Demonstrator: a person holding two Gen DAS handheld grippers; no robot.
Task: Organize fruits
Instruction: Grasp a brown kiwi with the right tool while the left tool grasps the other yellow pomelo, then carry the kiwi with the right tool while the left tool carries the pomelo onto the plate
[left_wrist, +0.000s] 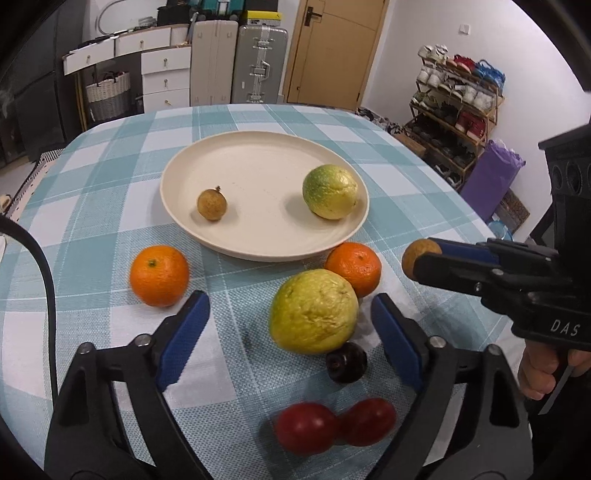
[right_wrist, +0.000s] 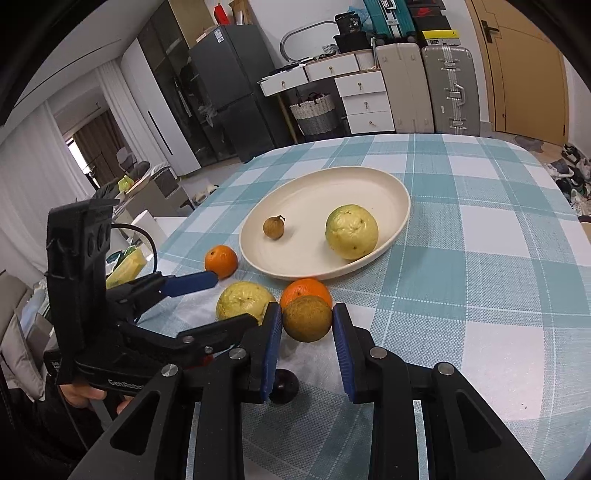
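Observation:
A cream plate (left_wrist: 258, 243) (right_wrist: 391, 184) holds a small brown longan (left_wrist: 212, 204) (right_wrist: 273, 228) and a green-yellow guava (left_wrist: 330, 192) (right_wrist: 351, 231). My right gripper (right_wrist: 307, 319) (left_wrist: 415, 264) is shut on a second brown longan (right_wrist: 307, 318) (left_wrist: 415, 254), held above the cloth right of the plate's near edge. My left gripper (left_wrist: 290, 314) is open around a yellow guava (left_wrist: 314, 312) (right_wrist: 243, 301), not touching it. Two oranges (left_wrist: 159, 275) (left_wrist: 354, 266), a dark plum (left_wrist: 346, 362) (right_wrist: 283, 386) and two red fruits (left_wrist: 306, 428) lie on the cloth.
The table wears a teal checked cloth (left_wrist: 110, 184) (right_wrist: 480, 258). Suitcases (left_wrist: 258, 62), white drawers (left_wrist: 166, 81) and a shoe rack (left_wrist: 454, 110) stand beyond the table's far edge.

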